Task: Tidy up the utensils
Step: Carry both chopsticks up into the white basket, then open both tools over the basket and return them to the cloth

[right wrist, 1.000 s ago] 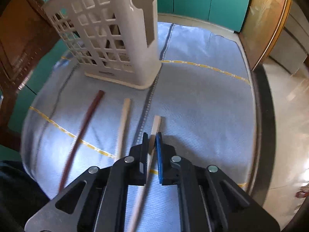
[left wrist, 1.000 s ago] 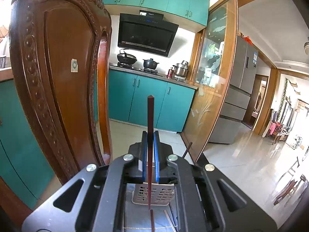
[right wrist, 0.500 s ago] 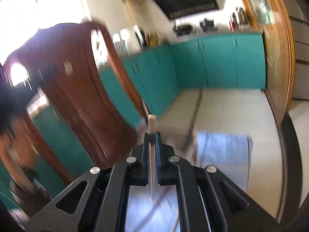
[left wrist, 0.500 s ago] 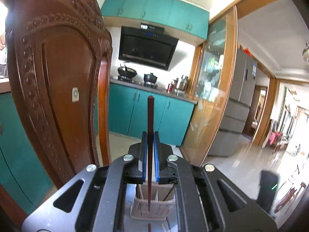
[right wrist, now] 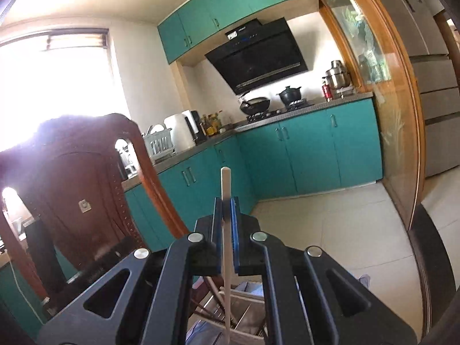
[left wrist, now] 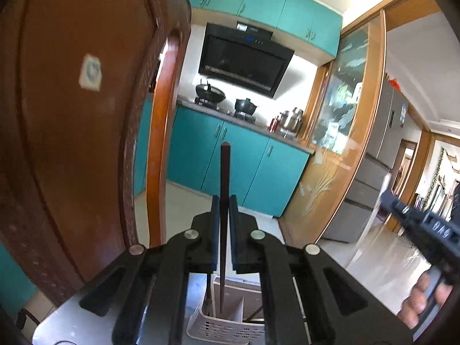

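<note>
Both grippers hold chopsticks upright over the white basket [left wrist: 227, 327]: the left gripper [left wrist: 221, 215] clamps a dark chopstick [left wrist: 224, 189], the right gripper [right wrist: 226, 215] a pale chopstick [right wrist: 225, 189]; each apparently needs lowering into a compartment before release.

Range hood [left wrist: 244, 60] lettering perhaps unreadable

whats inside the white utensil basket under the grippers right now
In the white basket, several thin sticks lean in one compartment. The pale chopstick hangs over it. The gripper bodies cover most of its inside.
</note>
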